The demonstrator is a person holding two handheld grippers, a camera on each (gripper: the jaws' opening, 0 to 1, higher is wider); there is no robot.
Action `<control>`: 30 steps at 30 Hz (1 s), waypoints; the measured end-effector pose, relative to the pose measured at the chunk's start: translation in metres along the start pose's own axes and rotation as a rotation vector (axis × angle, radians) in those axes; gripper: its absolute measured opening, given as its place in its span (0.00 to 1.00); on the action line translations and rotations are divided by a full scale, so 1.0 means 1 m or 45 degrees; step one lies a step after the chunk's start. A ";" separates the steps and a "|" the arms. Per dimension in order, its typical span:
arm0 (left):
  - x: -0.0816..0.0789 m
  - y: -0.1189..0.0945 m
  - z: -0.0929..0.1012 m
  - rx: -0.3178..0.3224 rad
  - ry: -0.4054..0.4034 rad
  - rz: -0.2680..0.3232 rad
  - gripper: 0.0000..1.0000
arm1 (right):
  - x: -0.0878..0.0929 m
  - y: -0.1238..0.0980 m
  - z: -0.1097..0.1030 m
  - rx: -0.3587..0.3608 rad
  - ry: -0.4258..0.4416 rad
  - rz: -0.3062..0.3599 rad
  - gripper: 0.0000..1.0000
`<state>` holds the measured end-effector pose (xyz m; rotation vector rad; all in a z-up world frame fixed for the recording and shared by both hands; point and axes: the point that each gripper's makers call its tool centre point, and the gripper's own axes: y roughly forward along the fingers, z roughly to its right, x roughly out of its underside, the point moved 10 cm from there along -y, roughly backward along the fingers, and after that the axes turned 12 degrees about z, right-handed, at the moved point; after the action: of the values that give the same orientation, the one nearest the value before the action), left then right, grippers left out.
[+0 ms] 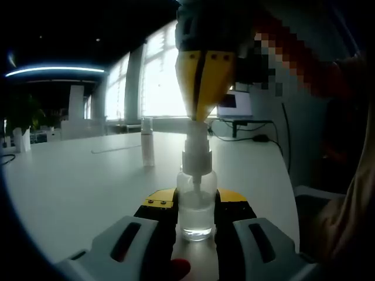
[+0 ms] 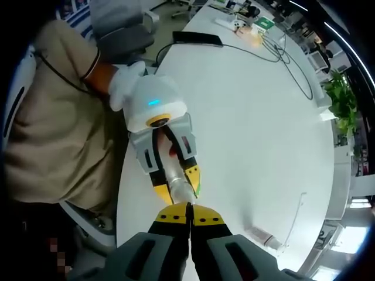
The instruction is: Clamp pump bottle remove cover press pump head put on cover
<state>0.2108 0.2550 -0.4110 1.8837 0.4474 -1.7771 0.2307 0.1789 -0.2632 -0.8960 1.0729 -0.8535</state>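
White worktop (image 1: 70,175) carries the pump bottle (image 1: 196,205), clamped upright in my left gripper (image 1: 196,213), while my closed, empty right gripper (image 1: 202,88) bears on the pump head (image 1: 196,143); next, recapping with the cover (image 1: 147,140).

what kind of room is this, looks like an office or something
Most likely an open-plan office or meeting space. The pump bottle stands on a long white table with cables trailing across it, a laptop sits by big bright windows, and a potted plant stands at the table's edge.
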 end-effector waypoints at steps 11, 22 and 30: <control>-0.001 0.000 0.001 0.001 -0.002 0.000 0.15 | -0.001 0.000 0.000 -0.003 -0.007 -0.010 0.00; 0.000 0.000 0.001 0.000 0.001 0.000 0.15 | -0.003 0.001 0.000 -0.004 -0.020 -0.039 0.00; 0.000 0.000 0.000 0.000 0.001 0.000 0.15 | -0.004 0.001 0.000 -0.005 -0.024 -0.047 0.00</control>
<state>0.2106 0.2548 -0.4109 1.8842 0.4476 -1.7768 0.2299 0.1830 -0.2630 -0.9279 1.0448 -0.8723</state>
